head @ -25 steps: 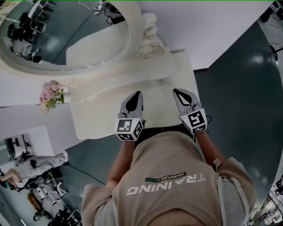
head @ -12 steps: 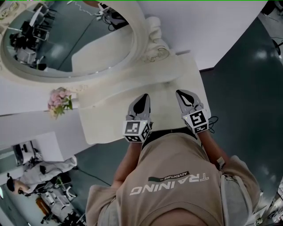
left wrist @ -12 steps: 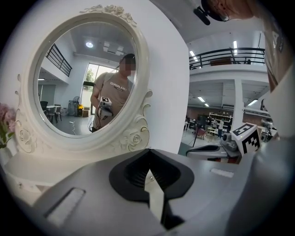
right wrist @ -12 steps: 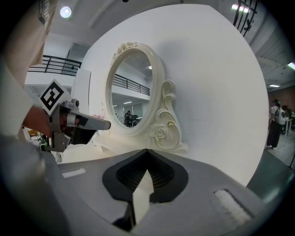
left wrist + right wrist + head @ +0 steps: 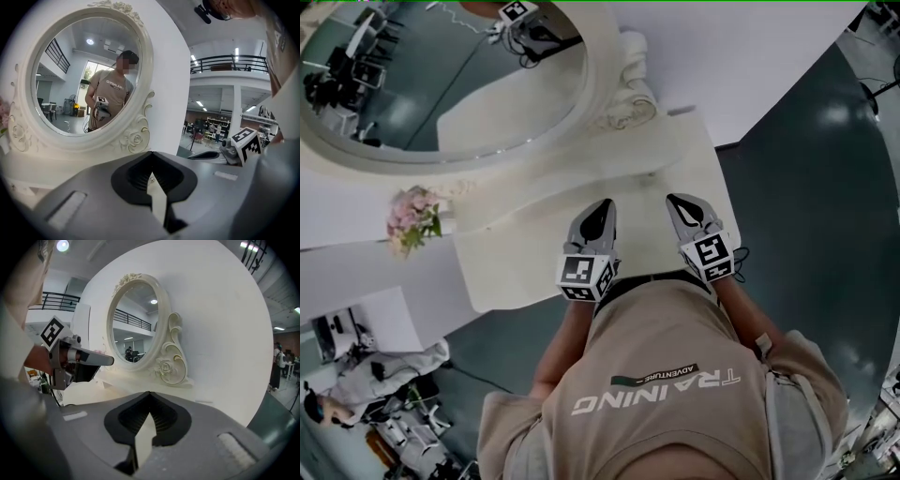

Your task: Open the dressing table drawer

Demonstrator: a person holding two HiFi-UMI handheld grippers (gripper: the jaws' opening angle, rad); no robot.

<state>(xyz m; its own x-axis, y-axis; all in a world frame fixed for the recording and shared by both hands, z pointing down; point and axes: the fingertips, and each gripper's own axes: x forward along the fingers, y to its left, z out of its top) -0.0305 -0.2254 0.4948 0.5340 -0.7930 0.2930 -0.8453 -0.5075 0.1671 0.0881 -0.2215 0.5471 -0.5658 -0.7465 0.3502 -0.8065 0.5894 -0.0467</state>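
Open hall with dark glossy floor [image 5: 806, 187] and white wall [image 5: 750, 56], viewed steeply from above.

Far left, lower corner: bystander [image 5: 375, 370] among equipment, well apart from the work.

Left of centre: pink flowers [image 5: 412, 217] at the left end of the ivory dressing table [image 5: 534, 258], below the carved oval mirror [image 5: 441, 84]. Set toward the back, presumably to leave the front of the top free.

Centre: left gripper [image 5: 604, 203], jaws closed tip to tip on nothing. Only pale tabletop visible through the slit below the tips in the left gripper view. Poised over the front part of the tabletop, tilted slightly down and aimed at the mirror's base.

Just to its right, apart and roughly parallel: right gripper [image 5: 672, 199], likewise shut and empty. Aimed toward the rose-carved scroll [image 5: 166, 366] at the mirror's right foot.

Both held above the top rather than at the table's front face. Judged therefore a ready posture, with the opening not yet begun.

Drawer not visible in any view. Presumably below the front edge of the top, hidden under the grippers and the wearer's beige T-shirt [image 5: 666, 375].

Judged next requirement: lowering one gripper to the front face, parting its jaws, closing them on the drawer pull, then drawing straight back.

Possible difficulty: little room between torso and table for the drawer's travel.
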